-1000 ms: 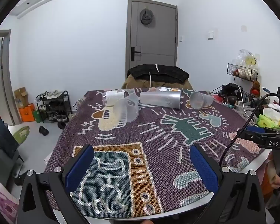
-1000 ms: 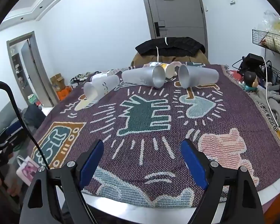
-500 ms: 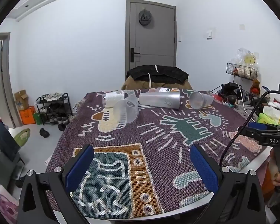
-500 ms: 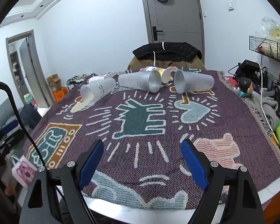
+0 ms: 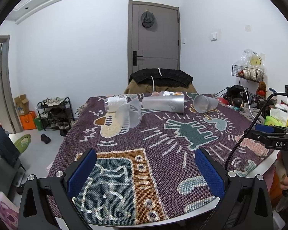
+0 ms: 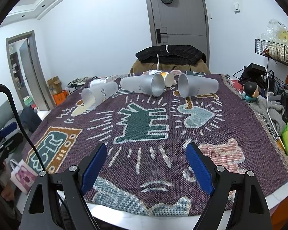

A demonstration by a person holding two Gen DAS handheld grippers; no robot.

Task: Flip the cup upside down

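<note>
Cups (image 6: 197, 88) lie on their sides at upper centre of the counter (image 6: 240, 205). My left hand-held gripper (image 5: 146, 174) and right hand-held gripper (image 6: 146, 168) gape wide, holding nothing.

White walls (image 5: 76, 48) enclose the room. At twelve o'clock a grey door (image 5: 154, 38) stands shut, a cap (image 5: 147, 20) hanging on it. A shoe rack (image 5: 54, 113) sits at nine o'clock on the pale floor (image 5: 34, 153); a wire basket (image 5: 246, 72) hangs at three o'clock.
</note>
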